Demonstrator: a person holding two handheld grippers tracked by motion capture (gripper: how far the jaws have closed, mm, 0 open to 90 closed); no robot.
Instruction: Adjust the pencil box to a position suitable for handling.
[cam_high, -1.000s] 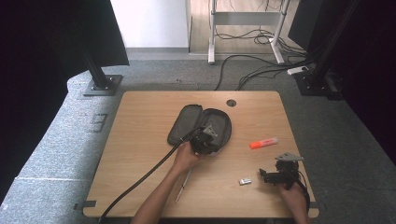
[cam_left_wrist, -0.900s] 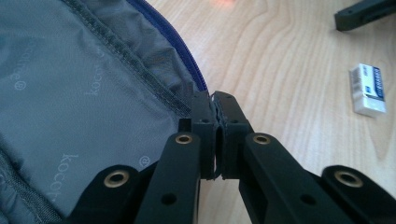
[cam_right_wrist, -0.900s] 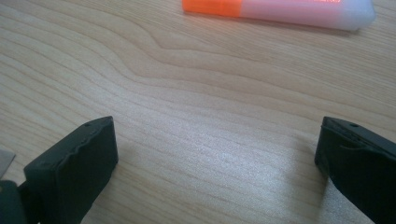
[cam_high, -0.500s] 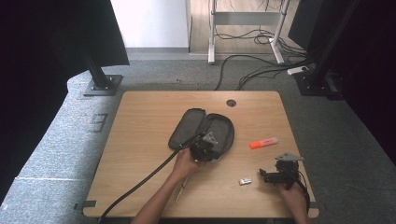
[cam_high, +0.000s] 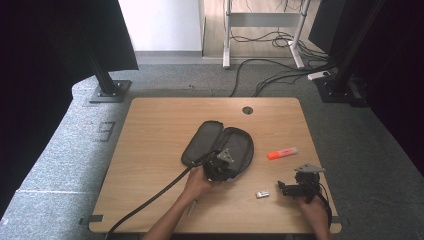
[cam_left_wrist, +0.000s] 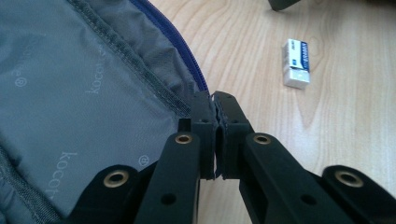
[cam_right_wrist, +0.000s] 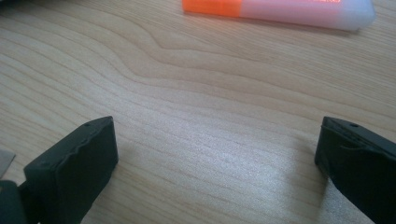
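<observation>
- Worktop (cam_high: 150, 130): light wood, w/ a round cable hole near the far edge.
- Pencil case (cam_high: 202, 142): dark, unzipped & lying open at worktop centre, grey lining (cam_left_wrist: 70, 79) w/ small printed logos, blue zip edge.
- Left claw (cam_high: 220, 167): at the case's near edge. In left gripper view (cam_left_wrist: 215, 135) its jaws are pressed together on the case's rim – fabric edge pinched between the tips. Thick black cable trails back toward the near-left worktop edge.
- Eraser (cam_high: 262, 194): small, white w/ a blue-printed sleeve (cam_left_wrist: 296, 63), on bare wood btwn the two claws, apart from the case.
- Highlighter (cam_high: 282, 153): orange body, pale translucent cap (cam_right_wrist: 280, 9), lying flat right of the case, not touching it.
- Right claw (cam_high: 287, 189): near the worktop's near-right corner, held low. Right gripper view (cam_right_wrist: 217, 158): jaws wide apart, nothing btwn them but bare wood; highlighter lies ahead of the tips.
</observation>
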